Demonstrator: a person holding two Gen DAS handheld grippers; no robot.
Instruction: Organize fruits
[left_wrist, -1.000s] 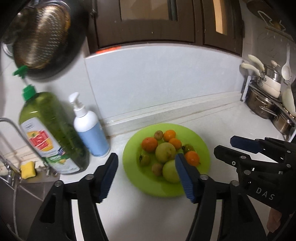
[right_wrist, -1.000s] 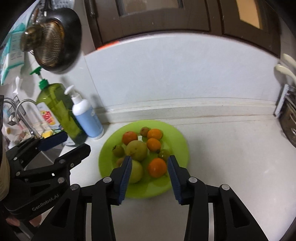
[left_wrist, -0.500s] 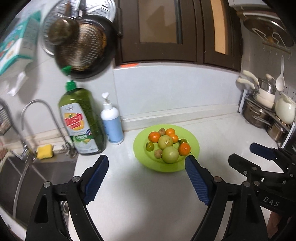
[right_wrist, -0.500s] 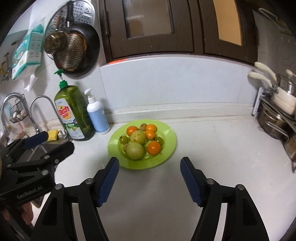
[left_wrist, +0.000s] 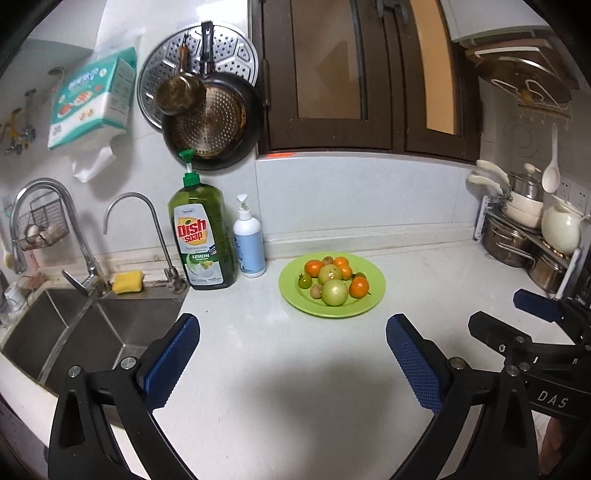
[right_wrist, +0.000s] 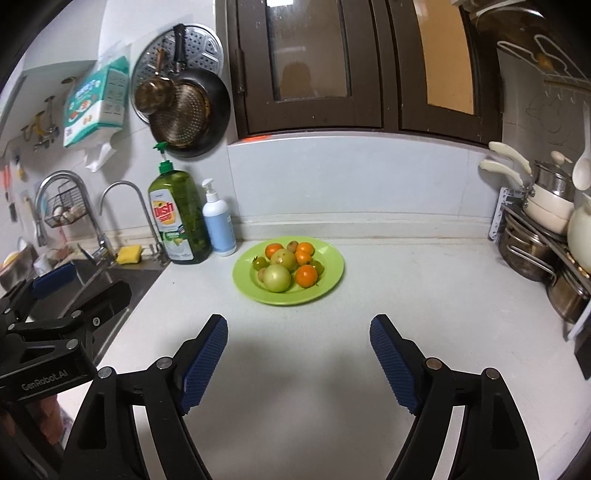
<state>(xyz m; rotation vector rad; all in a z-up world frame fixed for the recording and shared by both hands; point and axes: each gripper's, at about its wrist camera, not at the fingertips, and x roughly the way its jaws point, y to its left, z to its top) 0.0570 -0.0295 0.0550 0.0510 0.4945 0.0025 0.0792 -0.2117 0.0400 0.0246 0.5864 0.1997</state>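
Fruit sat piled on the green plate (left_wrist: 375, 291) at the far middle of the tabletop (left_wrist: 280, 387): two big pale-green ones, several oranges (left_wrist: 359, 287), a small green tomato (left_wrist: 305, 281) and a couple of brownish little ones. Everything looked gathered on the plate already; nothing lay loose on the tabletop.

Left hand-held gripper (left_wrist: 291, 365) was released, jaws opening, nothing between them. Right hand-held gripper (right_wrist: 297, 360) likewise released and opening, empty. Both hung near the front edge, well apart from the plate, pointing down at bare tabletop.

Risks, judged from the layout:
- Pile was heaped and round, so a nudge from a finger on any return reach could roll fruit off the shallow rim onto the tabletop.
- Big green fruit (left_wrist: 334, 292) sat at the near side touching the orange beside it; pushing one would likely shift the other.
- Dish soap bottle (left_wrist: 201, 240) and white pump bottle (left_wrist: 249, 247) stood just left of the plate; a wide left swing could tip them, and the sink (left_wrist: 74, 332) lay beyond for anything rolling left.
- Pot rack (right_wrist: 543, 236) on the far right crowded that side for the right hand.
- Grippers sat close side by side, so they could clash.
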